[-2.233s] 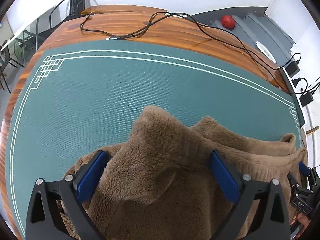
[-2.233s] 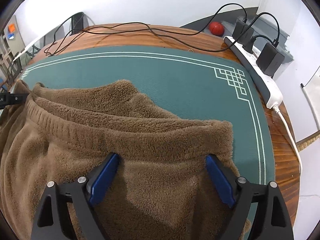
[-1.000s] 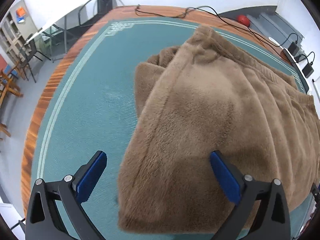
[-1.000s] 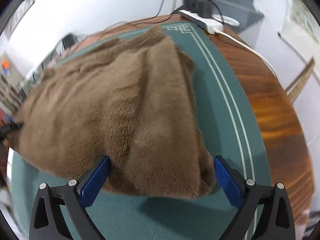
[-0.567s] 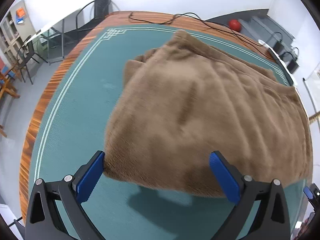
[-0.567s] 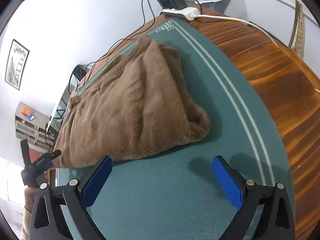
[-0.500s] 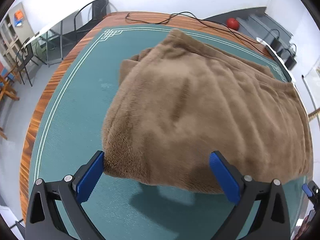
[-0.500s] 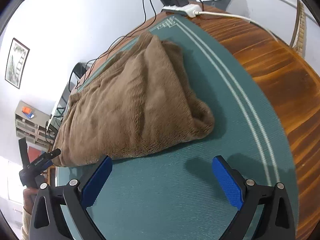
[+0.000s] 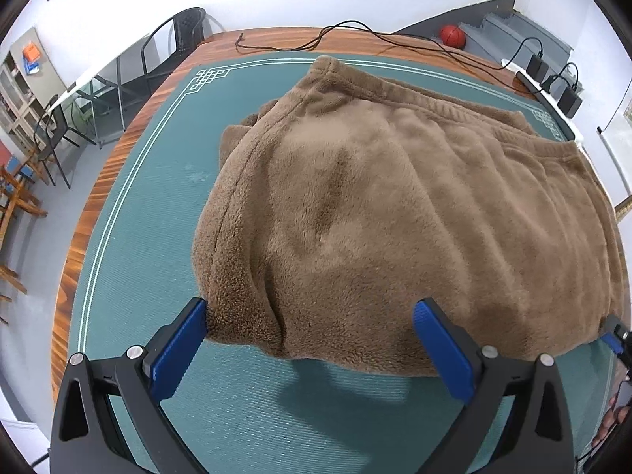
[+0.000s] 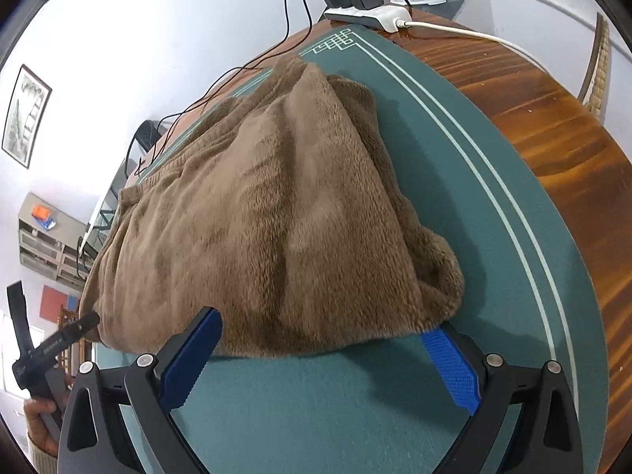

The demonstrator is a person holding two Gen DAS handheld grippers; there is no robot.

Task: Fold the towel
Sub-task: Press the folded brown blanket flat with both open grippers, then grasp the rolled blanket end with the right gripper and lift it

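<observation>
Towel (image 9: pixel 395 213) in the middle of the green mat (image 9: pixel 150 213), brown and fluffy, lying doubled over with its ribbed hems stacked at the far side from both cameras and a rounded fold edge facing them; that looks like 1 fold in place, and a loose one, since the layers bulge rather than sit flat; left gripper (image 9: pixel 312 345) hovers low over the mat at the towel's near-left corner, its 2 blue pads spread wide and clamping nothing, the left one just brushing the pile; right gripper (image 10: pixel 324 359) sits at the towel's near-right corner, jaws likewise wide apart and empty, the right pad tucked just under the drooping fold; my read is that both are placed at the 2 ends of the fold edge so each can take a corner for the next fold; black cables (image 9: pixel 355 35) trail over the wooden table (image 9: pixel 98 181) beyond the towel's far hem, well apart from it; a power strip (image 10: pixel 371 15) sits past the mat's far corner in the right view; risk, as I judge it, is thick plush slipping, or only the top layer being caught.
</observation>
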